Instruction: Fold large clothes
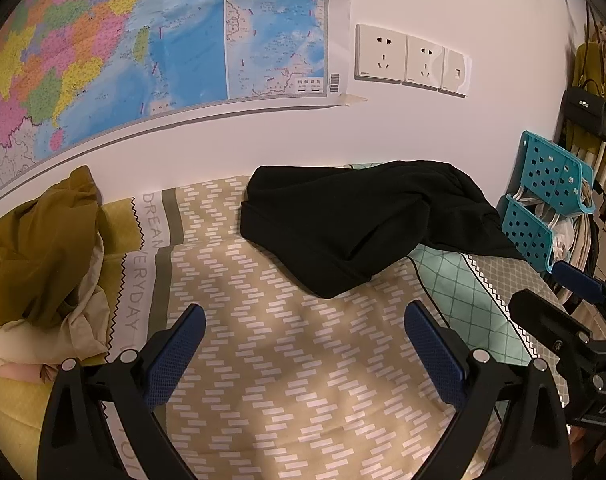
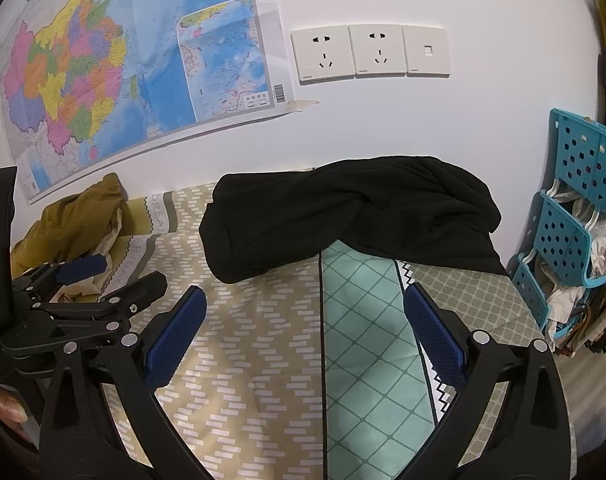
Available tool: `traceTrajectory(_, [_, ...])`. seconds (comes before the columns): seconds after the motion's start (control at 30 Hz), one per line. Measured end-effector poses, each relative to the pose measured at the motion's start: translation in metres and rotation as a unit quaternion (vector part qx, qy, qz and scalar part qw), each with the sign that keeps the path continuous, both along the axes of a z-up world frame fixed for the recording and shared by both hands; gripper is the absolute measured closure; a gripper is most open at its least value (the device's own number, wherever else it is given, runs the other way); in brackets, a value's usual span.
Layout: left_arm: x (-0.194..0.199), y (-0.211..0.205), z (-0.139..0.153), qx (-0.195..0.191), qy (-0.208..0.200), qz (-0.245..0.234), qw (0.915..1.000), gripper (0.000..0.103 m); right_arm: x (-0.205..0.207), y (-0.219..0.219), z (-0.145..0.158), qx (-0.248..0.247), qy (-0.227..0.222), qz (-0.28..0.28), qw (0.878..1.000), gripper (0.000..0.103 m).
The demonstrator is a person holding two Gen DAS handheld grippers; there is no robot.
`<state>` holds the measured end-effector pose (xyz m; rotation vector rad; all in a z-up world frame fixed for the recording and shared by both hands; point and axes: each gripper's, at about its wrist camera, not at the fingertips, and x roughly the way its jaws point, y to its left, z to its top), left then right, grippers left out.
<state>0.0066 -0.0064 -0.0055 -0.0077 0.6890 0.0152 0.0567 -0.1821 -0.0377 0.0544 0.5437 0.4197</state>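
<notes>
so both claws spread wide, empty: left claw (image 1: pixel 303 344) and right claw (image 2: pixel 303 340) hover side by side over bare bedspread (image 1: pixel 263 360), angled down for a reach. black garment (image 2: pixel 343 216) lies bunched further back near the wall (image 2: pixel 423 120), untouched; needs spreading first, i'd guess.

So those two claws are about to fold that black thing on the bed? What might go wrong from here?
Three risks, as guesses. The black garment lies bunched and twisted, so either open gripper, left or right, may pinch several layers at once. Its far side lies against the wall by the blue basket rack, where a lifted sleeve might snag. The patterned bedsheet is soft cloth, so a low pinch may catch it too.
</notes>
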Motion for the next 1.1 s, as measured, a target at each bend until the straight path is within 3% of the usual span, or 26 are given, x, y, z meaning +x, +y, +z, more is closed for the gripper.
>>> traceTrajectory(1.1, [0.015,0.005,-0.010,-0.002,0.021,0.005,0.9998,0.007,0.013,0.005,0.000,-0.012,0.007,0.007,1.000,0.006])
